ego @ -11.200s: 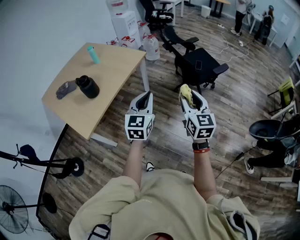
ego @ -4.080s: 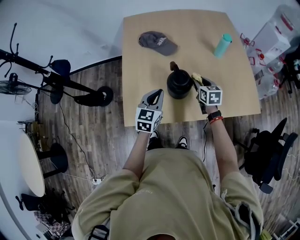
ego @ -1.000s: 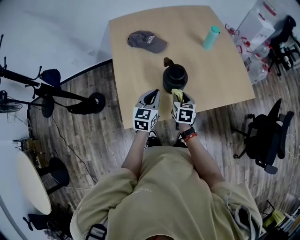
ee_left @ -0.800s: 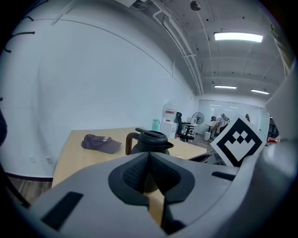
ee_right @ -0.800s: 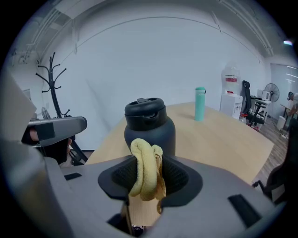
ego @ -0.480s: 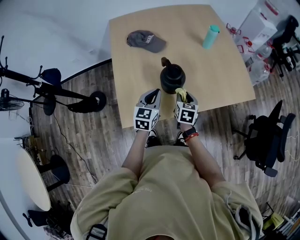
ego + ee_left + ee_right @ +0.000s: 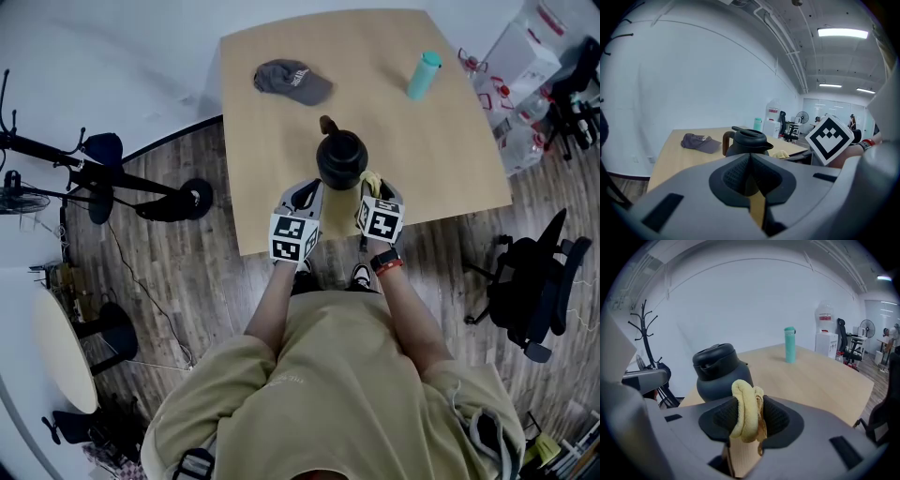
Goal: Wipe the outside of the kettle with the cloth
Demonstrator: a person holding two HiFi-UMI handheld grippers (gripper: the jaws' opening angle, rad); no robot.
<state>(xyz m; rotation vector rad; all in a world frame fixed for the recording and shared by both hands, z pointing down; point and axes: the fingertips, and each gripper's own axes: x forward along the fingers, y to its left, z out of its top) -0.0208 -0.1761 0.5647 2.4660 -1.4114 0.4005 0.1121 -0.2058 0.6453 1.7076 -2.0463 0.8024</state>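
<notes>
Both forearms reach forward from the person's torso, side by side, to the near edge of the desk (image 7: 281, 141). The right wrist carries a dark band. The left tongs (image 7: 305, 192) point at the desk edge, just to the near left of the kettle (image 7: 340, 159). The right tongs (image 7: 372, 187) sit at the kettle's near right side.

Left tongs: the jaws are closed together with nothing between them. Right tongs: the jaws are clamped on a yellow cloth (image 7: 746, 416), which bunches up and protrudes past the jaw tips. The cloth lies just beside the kettle's wall; contact between them cannot be confirmed.

The desk has a light wooden top. The black kettle stands upright close to the near edge, lid on, handle turned away from the person. A grey cap (image 7: 292, 82) lies toward the far left corner. A teal bottle (image 7: 424, 75) stands upright toward the far right. Both are well apart from the kettle.

The room has a wood-plank floor (image 7: 178, 272). A black office chair (image 7: 534, 281) stands to the right of the desk and a black stand (image 7: 94, 173) to its left.
</notes>
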